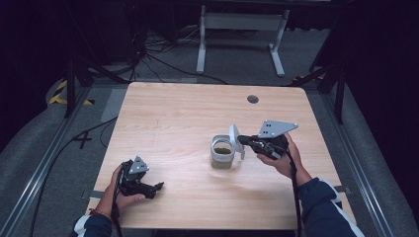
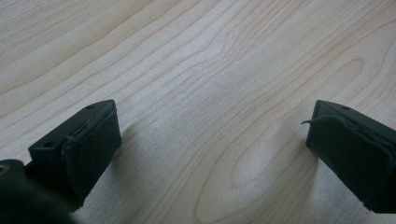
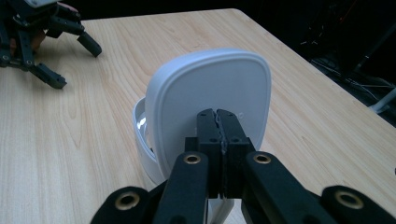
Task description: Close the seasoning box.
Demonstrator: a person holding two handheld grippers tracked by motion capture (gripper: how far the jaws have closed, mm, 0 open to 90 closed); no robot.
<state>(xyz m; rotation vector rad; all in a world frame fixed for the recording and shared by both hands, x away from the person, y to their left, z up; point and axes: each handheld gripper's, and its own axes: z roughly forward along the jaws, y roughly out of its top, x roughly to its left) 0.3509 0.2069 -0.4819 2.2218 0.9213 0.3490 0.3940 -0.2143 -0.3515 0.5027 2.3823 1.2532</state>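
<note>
Right gripper [image 3: 218, 116] has its jaws pressed together, tips right up against the white lid [image 3: 210, 98], which stands tilted up on edge over the open white container [image 1: 223, 152] mid-table; can't tell if they're pinching anything. Left gripper [image 1: 157, 188] sits well apart at the near-left of the wooden table [image 1: 173, 118], jaws spread wide, nothing between them but bare wood.

High view overlooks table [image 1: 188, 113]; gripper views sit close, sharing it.
</note>
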